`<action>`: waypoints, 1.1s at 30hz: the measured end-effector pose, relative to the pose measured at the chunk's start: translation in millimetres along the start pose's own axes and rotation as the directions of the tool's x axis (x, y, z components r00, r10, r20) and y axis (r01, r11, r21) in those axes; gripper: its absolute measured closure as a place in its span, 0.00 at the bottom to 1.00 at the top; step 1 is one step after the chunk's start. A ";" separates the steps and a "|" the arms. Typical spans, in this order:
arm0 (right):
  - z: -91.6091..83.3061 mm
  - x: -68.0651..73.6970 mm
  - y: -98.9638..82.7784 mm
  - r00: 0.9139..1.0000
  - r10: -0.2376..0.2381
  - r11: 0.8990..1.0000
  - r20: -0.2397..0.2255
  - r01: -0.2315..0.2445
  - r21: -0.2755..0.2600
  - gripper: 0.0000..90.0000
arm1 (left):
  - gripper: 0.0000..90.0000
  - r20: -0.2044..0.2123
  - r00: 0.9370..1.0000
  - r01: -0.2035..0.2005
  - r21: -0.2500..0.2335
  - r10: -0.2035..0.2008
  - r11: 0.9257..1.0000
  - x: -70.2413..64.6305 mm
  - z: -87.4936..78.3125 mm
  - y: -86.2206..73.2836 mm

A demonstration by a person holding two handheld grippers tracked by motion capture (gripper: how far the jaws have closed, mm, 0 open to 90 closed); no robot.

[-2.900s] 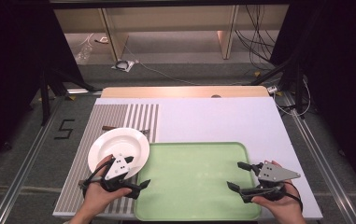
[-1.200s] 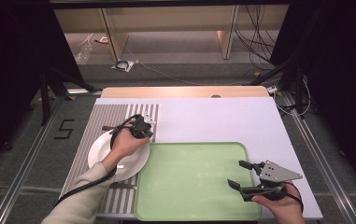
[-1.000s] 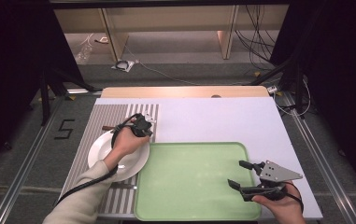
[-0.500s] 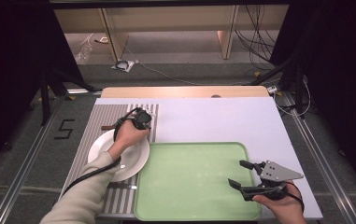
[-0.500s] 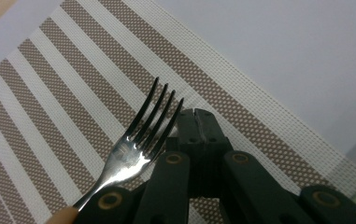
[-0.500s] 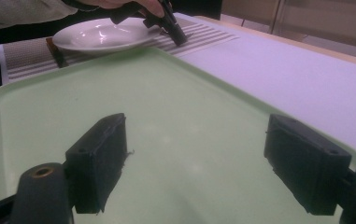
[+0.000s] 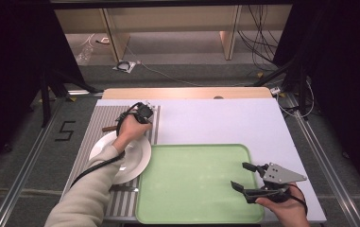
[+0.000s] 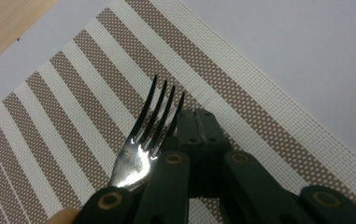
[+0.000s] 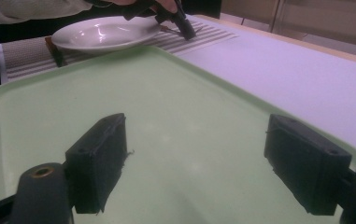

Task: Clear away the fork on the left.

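Spanning most of the high view, the white tabletop (image 7: pixel 225 118) carries a green tray (image 7: pixel 196 182) near its front edge and a striped mat (image 7: pixel 97 142) along its left side. On the mat, touching the tray's left rim, sits a white plate (image 7: pixel 132 158). The right claw (image 7: pixel 244 177) hovers over the tray's right end with its jaws wide apart and nothing between them. The left claw (image 8: pixel 196 123) is reached over the plate to the mat's far end; its jaws are pressed together, tips down at the mat. A fork (image 8: pixel 143 140) lies just beside them on the mat, its tines alongside the claw's tip; whether the jaws pinch it I cannot tell.
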State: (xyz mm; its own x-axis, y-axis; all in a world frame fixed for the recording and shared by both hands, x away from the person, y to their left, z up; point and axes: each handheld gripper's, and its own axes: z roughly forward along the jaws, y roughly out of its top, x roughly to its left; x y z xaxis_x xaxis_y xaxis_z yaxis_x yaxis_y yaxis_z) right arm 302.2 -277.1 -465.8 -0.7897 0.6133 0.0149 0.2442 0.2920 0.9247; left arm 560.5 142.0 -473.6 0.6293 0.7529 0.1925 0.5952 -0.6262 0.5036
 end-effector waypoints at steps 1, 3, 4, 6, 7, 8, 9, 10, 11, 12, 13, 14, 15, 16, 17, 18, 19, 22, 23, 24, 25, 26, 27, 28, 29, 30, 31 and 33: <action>0.1 0.0 -0.2 1.000 0.001 1.000 0.000 -0.001 0.002 0.25 | 1.00 0.000 1.000 0.000 0.000 0.000 1.000 0.0 0.0 0.0; 1.6 -0.3 -0.8 1.000 0.002 1.000 -0.005 -0.002 -0.010 0.25 | 1.00 -0.004 1.000 0.004 0.002 -0.004 1.000 4.2 2.9 3.1; 1.7 -0.4 -0.8 1.000 0.001 1.000 -0.004 -0.001 -0.010 0.25 | 1.00 -0.004 1.000 0.004 0.002 -0.004 1.000 4.2 2.9 3.1; 1.6 -0.3 -0.9 1.000 0.001 1.000 -0.004 -0.001 -0.009 0.25 | 1.00 -0.005 1.000 0.010 0.001 -0.010 1.000 7.0 4.7 5.1; 1.6 -0.3 -0.9 1.000 0.001 1.000 -0.004 -0.001 -0.009 0.25 | 1.00 -0.006 1.000 0.013 0.004 -0.013 1.000 7.9 5.6 6.0; 1.2 -0.4 -0.8 1.000 0.003 1.000 -0.003 -0.003 -0.004 0.25 | 1.00 -0.009 1.000 0.023 0.002 -0.023 1.000 9.6 7.0 7.2; 1.3 -0.5 -0.9 1.000 0.005 1.000 -0.003 -0.005 -0.005 0.25 | 1.00 -0.009 1.000 0.027 0.001 -0.027 1.000 10.0 7.8 7.8; 1.3 -0.5 -0.9 1.000 0.005 1.000 -0.003 -0.005 -0.005 0.25 | 1.00 -0.009 1.000 0.027 0.001 -0.027 1.000 10.0 7.8 7.8; 1.6 -0.6 -1.0 1.000 0.005 1.000 -0.003 -0.005 -0.006 0.25 | 1.00 -0.014 1.000 0.028 0.002 -0.028 1.000 10.7 8.4 9.1; 1.6 -0.5 -1.0 1.000 0.007 1.000 -0.003 -0.007 -0.005 0.25 | 1.00 -0.017 0.999 0.028 0.002 -0.028 1.000 10.6 8.7 9.4; 1.8 -0.2 -1.0 1.000 0.007 1.000 -0.005 -0.007 -0.008 0.25 | 1.00 -0.017 0.999 0.028 0.002 -0.028 1.000 10.6 8.7 9.4; 0.9 -0.2 -0.7 1.000 0.000 1.000 -0.001 0.000 0.001 0.25 | 1.00 -0.017 0.999 0.028 0.001 -0.028 1.000 10.7 8.8 9.4; 1.3 0.1 -0.8 1.000 0.003 1.000 -0.004 -0.003 -0.007 0.25 | 1.00 -0.016 1.000 0.026 0.000 -0.026 1.000 10.8 8.6 9.2; 0.9 0.2 -0.6 1.000 0.004 1.000 -0.004 -0.004 -0.005 0.25 | 1.00 -0.003 1.000 0.025 -0.005 -0.025 1.000 11.3 5.6 8.2; 0.9 0.2 -0.6 1.000 0.004 1.000 -0.004 -0.004 -0.005 0.25 | 0.99 -0.003 1.000 0.025 -0.005 -0.025 1.000 11.3 5.6 8.2; 1.3 -0.3 -0.8 1.000 0.005 1.000 -0.004 -0.005 -0.009 0.25 | 0.97 0.007 1.000 0.026 -0.027 -0.026 0.999 14.0 -3.6 6.7; 1.0 -0.4 -0.9 1.000 0.006 1.000 -0.002 -0.006 -0.005 0.25 | 0.95 0.009 1.000 0.029 -0.041 -0.028 0.999 17.0 -9.9 5.2; 0.9 -0.4 -1.1 1.000 0.007 1.000 -0.002 -0.007 -0.004 0.25 | 0.88 0.005 1.000 0.020 -0.054 -0.019 0.998 25.8 -22.7 0.5; 1.3 -0.4 -0.9 1.000 0.008 1.000 -0.003 -0.008 -0.005 0.25 | 0.84 -0.004 1.000 0.007 -0.049 -0.007 0.999 37.7 -32.9 -6.4; 1.5 -0.4 -1.0 1.000 0.008 1.000 -0.003 -0.008 -0.004 0.25 | 0.78 -0.016 1.000 -0.006 -0.041 0.006 0.999 44.3 -36.1 -10.7; 2.1 -0.2 -1.1 1.000 0.010 1.000 -0.004 -0.010 -0.007 0.25 | 0.73 -0.024 0.999 -0.027 -0.033 0.026 0.999 51.2 -38.6 -15.5; 2.1 -0.2 -1.1 1.000 0.010 1.000 -0.004 -0.010 -0.007 0.25 | 0.67 -0.024 0.999 -0.027 -0.033 0.026 0.999 51.2 -38.6 -15.5; 2.3 0.3 -0.9 1.000 0.007 1.000 -0.004 -0.007 -0.002 0.25 | 0.63 -0.021 0.999 -0.045 -0.001 0.045 0.999 64.3 -41.0 -25.3; 2.3 0.3 -0.9 1.000 0.007 1.000 -0.004 -0.007 -0.002 0.25 | 0.61 -0.021 0.999 -0.045 -0.001 0.045 0.999 64.3 -41.0 -25.3; 2.0 0.9 -0.2 1.000 0.004 1.000 -0.001 -0.004 0.007 0.25 | 0.59 -0.019 0.997 -0.071 0.020 0.071 0.997 75.1 -41.8 -34.7; 2.1 1.0 -0.1 1.000 0.003 1.000 -0.001 -0.003 0.006 0.25 | 0.58 -0.014 0.997 -0.069 0.037 0.070 0.997 79.7 -42.0 -38.7; 2.3 0.9 -0.2 1.000 0.003 1.000 -0.001 -0.003 0.008 0.25 | 0.57 -0.007 0.998 -0.067 0.045 0.067 0.997 83.3 -41.4 -42.5; 3.3 0.5 -0.6 1.000 0.010 1.000 -0.005 -0.009 0.002 0.25 | 0.55 0.008 0.997 -0.071 0.062 0.070 0.996 87.6 -38.5 -48.9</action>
State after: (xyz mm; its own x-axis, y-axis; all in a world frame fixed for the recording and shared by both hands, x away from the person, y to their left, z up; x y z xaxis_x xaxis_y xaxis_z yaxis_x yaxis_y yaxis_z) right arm 303.5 -274.5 -467.6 -0.7903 0.6121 0.0257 0.2527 0.2876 0.9238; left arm 567.2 246.3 -448.9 0.6736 0.7054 0.2207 0.5790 -0.6892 0.4357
